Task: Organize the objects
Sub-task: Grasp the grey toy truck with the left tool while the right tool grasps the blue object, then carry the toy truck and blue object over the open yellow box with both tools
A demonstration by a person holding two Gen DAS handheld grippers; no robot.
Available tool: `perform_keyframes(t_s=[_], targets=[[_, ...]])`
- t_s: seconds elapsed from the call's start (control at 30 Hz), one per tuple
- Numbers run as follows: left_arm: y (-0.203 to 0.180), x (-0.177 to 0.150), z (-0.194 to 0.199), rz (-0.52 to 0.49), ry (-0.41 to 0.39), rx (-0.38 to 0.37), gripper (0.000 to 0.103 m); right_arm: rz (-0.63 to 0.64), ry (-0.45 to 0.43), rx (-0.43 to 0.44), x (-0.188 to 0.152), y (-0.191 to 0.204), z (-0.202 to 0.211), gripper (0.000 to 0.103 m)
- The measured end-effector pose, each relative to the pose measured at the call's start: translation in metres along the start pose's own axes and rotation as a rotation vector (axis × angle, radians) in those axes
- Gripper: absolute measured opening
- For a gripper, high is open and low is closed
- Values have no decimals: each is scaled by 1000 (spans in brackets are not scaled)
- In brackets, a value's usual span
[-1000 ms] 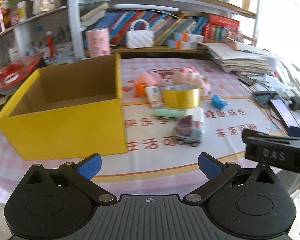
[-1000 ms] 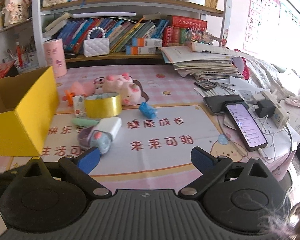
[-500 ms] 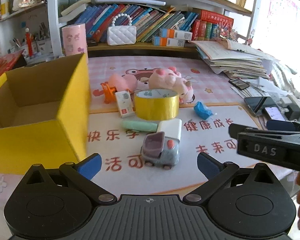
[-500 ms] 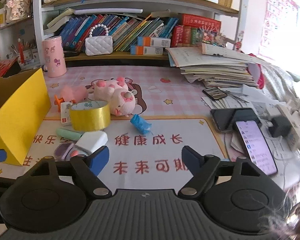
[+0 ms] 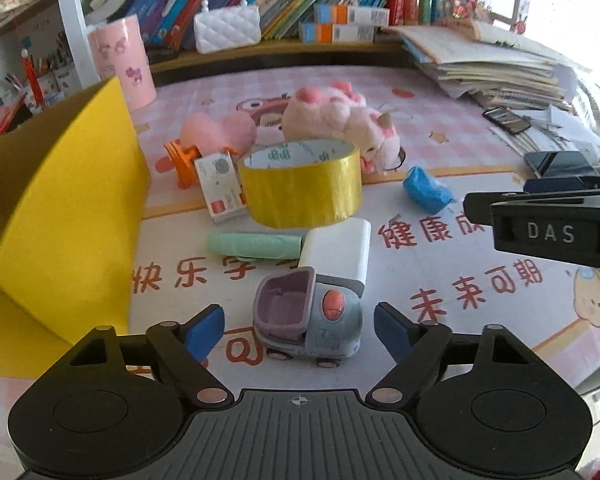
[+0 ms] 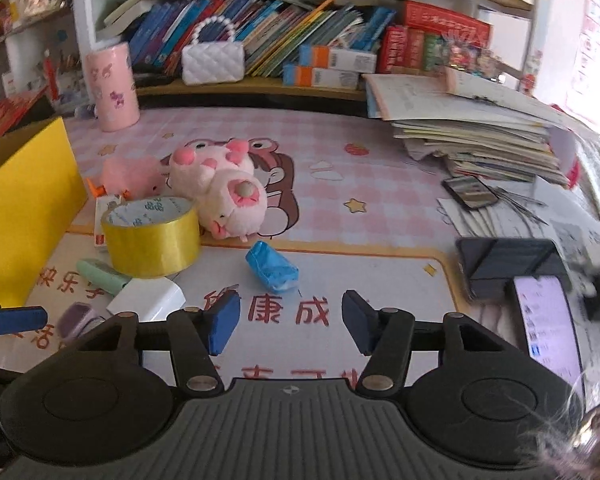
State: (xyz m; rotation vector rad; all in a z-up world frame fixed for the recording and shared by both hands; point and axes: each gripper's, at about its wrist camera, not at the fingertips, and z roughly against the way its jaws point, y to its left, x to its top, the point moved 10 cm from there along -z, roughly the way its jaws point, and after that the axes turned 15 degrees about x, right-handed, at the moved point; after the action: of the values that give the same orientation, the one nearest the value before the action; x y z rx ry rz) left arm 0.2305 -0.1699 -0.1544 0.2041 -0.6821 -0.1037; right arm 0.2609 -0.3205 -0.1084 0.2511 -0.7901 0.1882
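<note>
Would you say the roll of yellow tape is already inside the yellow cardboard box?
No, the roll of yellow tape stands on the printed mat, to the right of the yellow cardboard box, outside its walls.

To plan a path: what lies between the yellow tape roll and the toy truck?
In the left wrist view, a white block and a green roll lie between tape roll and toy truck.

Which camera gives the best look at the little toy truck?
The left wrist view: the toy truck sits whole and close, between the open left tool. In the right wrist view only its purple bed peeks out behind the tool's body.
</note>
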Motion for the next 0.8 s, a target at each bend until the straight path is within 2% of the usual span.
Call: perform_keyframes(t_s=[0.1,0.17,0.3,0.43,0.57,0.6,0.67,0.8], targets=[[-3,0,-8,-4,21,4,74,51,24,13,3,-1,-15,55],[-6,-1,-12,-6,37,-1,65,95,37,17,6,-1,-26,55],[-8,-1,-14,-5,44,0,64,162,63,23,11,-3,-47,54],[-1,1,-11,42,45,4,64,218,96,54,13,-1,-68,50],[9,6,-1,111,27,-9,64,294,142,61,11,1,-88,35],[12,7,2,124,20,-10,64,297,132,68,12,1,-89,29],[17,9,9,145,8,-13,64,287,132,72,13,1,-89,24],[29,12,25,188,-30,-26,64,190,89,88,20,2,-73,22]])
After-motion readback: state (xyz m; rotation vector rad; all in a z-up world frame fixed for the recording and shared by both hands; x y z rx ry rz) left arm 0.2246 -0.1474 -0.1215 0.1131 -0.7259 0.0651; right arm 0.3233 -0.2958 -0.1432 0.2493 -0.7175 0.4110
